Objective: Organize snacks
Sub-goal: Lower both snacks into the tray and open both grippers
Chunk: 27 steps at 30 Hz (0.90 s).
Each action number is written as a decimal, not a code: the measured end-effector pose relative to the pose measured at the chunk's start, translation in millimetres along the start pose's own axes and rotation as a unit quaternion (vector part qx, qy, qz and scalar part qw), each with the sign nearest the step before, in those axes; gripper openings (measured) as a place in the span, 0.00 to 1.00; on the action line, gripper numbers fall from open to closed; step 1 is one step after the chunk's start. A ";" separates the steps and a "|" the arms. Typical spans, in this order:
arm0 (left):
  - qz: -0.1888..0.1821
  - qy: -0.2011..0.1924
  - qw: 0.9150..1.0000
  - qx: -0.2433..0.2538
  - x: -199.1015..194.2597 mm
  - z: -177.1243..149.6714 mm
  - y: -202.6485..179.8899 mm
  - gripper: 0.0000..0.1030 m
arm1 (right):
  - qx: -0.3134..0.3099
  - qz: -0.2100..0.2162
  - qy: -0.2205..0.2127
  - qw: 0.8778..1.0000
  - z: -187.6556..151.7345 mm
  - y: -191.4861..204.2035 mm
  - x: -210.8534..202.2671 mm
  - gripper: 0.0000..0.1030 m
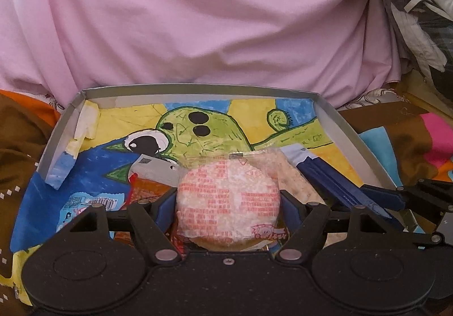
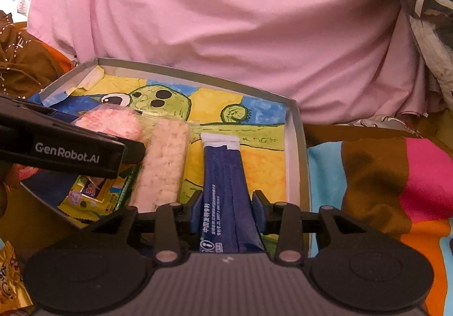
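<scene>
Grey cardboard forms the shallow box [image 1: 354,134], whose floor is lined with a painted drawing [image 1: 198,129] of a green creature on yellow and blue. Over the near half of this box the left gripper [image 1: 228,202] has its jaws closed on a round rice cake [image 1: 228,197] in a clear wrapper with red print, the blue pads pressing its left and right sides. At 2 o'clock from that cake, just beside it, lies a rectangular puffed-rice bar [image 2: 164,163] in clear film. Further toward 3 o'clock the right gripper [image 2: 228,211] holds a dark blue stick pack [image 2: 223,180] between narrow jaws, the pack's white sealed end pointing toward 12 o'clock over the box floor. Beneath the left gripper, at the box's 7 o'clock corner, sits a yellow and green snack packet [image 2: 90,197], partly hidden. A silver pouch [image 1: 155,171] shows at 10 o'clock from the round cake. Pink cloth [image 1: 198,18] fills the background beyond the box, and a brown patterned blanket [image 2: 373,174] surrounds it.
</scene>
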<state>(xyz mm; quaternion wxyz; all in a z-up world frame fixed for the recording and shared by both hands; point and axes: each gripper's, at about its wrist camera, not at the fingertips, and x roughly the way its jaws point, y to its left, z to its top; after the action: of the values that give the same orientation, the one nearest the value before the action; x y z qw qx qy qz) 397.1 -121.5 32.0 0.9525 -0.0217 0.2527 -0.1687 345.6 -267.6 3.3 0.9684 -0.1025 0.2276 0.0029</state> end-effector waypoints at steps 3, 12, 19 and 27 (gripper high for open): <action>-0.002 -0.001 1.000 -0.002 -1.3 0.2 -0.8 0.79 | 0.000 -0.003 -0.003 1.000 -0.4 -0.2 -1.6 0.55; -0.006 -0.026 1.000 -0.012 -18.4 4.2 -5.4 0.96 | -0.012 -0.021 -0.034 0.999 4.7 -1.0 -23.0 0.85; -0.004 -0.038 0.999 -0.036 -42.3 11.5 0.6 0.99 | -0.017 -0.028 -0.050 0.998 9.1 -0.9 -46.8 0.92; 0.020 -0.043 0.998 -0.045 -84.6 8.1 15.6 0.99 | -0.010 -0.013 -0.077 0.997 7.3 -2.2 -87.1 0.99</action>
<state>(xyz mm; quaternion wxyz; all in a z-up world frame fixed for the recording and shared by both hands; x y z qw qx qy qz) 336.9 -79.1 77.2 0.9637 -0.0667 0.2191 -0.1375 270.9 -264.8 48.6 0.9818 -0.1148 0.1511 0.0003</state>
